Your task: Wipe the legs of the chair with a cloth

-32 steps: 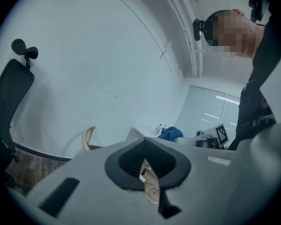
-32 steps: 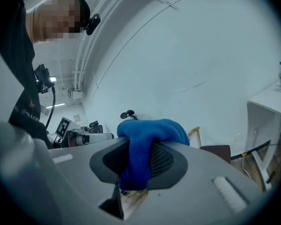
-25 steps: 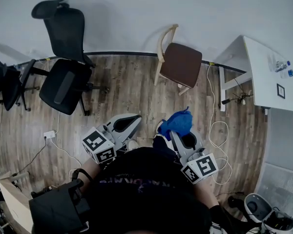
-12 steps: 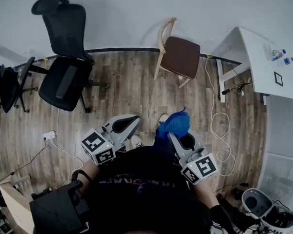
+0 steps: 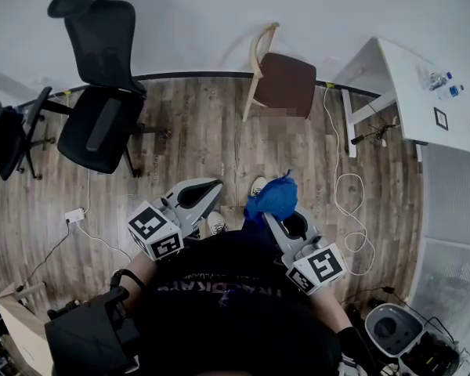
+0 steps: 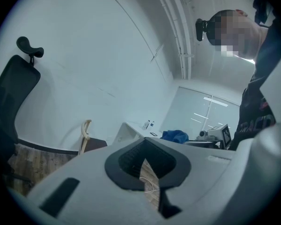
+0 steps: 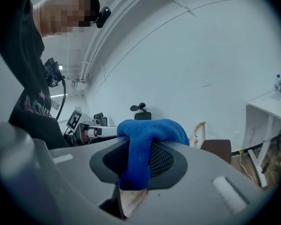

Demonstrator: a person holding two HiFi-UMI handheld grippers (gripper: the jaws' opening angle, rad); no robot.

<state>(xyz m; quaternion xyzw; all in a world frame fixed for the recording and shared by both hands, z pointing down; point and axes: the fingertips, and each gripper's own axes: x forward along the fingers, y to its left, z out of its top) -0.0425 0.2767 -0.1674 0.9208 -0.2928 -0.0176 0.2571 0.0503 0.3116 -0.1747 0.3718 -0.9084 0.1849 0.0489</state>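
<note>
carrying the cloth to the chair is judged to be the step in hand: no wiping has begun, and no leg is touched. the crumpled blue terry cloth (image 5: 272, 197) is clamped in the right tongs (image 5: 276, 211), whose jaws are pressed onto its middle fold, with a bunch of it bulging above the pads and a shorter end hanging below them, as is shown in the right gripper view (image 7: 147, 139). the left tongs (image 5: 207, 190) are empty. their jaws are drawn almost together, and only a thin slit of floor is seen between them in the left gripper view.

both tongs are held low and close to the body, side by side at the near middle of the scene, angled forward and slightly upward over the wood-plank floor (image 5: 211, 131). the wooden chair with a brown seat (image 5: 280, 81) stands at the far wall, well apart from the cloth, with its pale legs (image 5: 249, 104) spread on the floor. two black office chairs (image 5: 102, 124) stand at the far left, and a white tabletop (image 5: 411, 92) at the far right.

the next move is judged to call for the gap to the wooden chair to be closed and the right tongs to be lowered, so that the cloth can be pressed against a leg.
</note>
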